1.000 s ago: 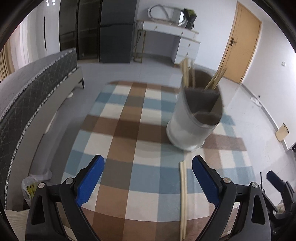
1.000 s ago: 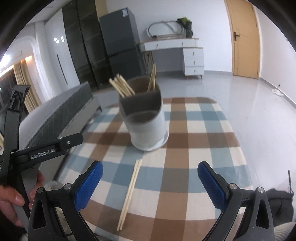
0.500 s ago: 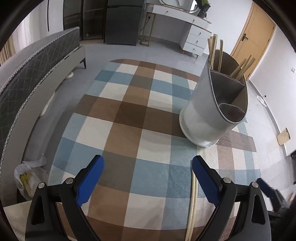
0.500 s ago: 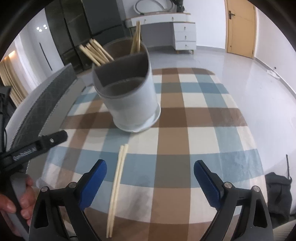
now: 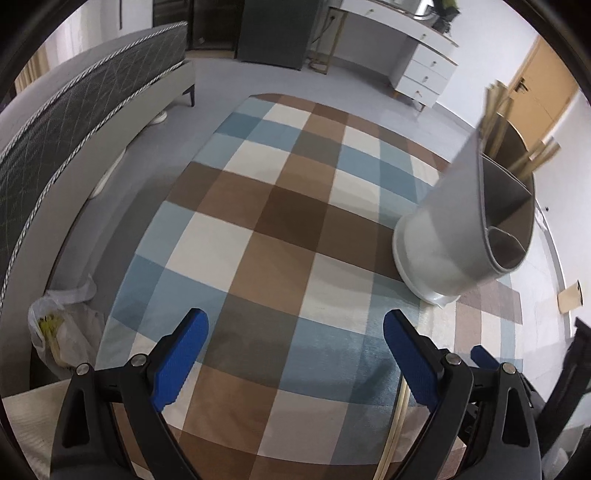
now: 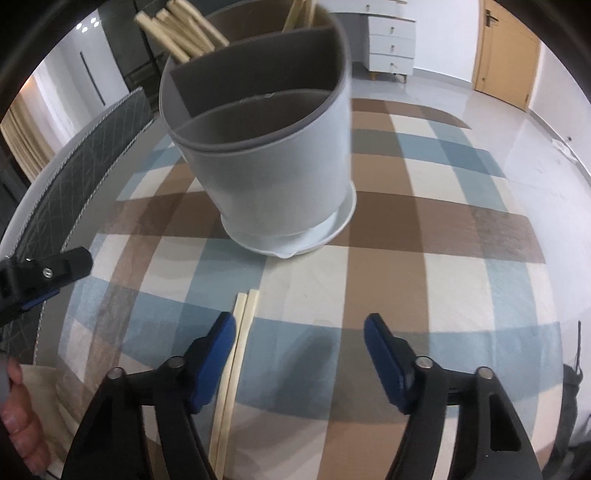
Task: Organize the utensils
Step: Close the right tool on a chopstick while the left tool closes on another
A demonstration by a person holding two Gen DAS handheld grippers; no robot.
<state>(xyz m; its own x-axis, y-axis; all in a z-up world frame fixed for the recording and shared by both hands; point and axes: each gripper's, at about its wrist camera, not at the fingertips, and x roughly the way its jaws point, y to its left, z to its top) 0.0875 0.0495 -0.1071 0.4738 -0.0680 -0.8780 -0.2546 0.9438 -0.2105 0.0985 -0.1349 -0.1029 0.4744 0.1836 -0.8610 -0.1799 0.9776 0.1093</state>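
Observation:
A grey divided utensil holder stands on the checked tablecloth, with several wooden chopsticks in its back compartments. It also shows in the left wrist view at the right. A loose pair of chopsticks lies flat in front of it, just inside my right gripper's left finger. My right gripper is open and low over the cloth. My left gripper is open and empty, left of the pair.
A grey bed runs along the table's left side. A plastic bag sits on the floor by it. White drawers and a wooden door stand at the back of the room.
My right gripper has moved forward and down toward the loose chopsticks and closed partway. My left gripper has shifted left, so the holder sits further right in its view.

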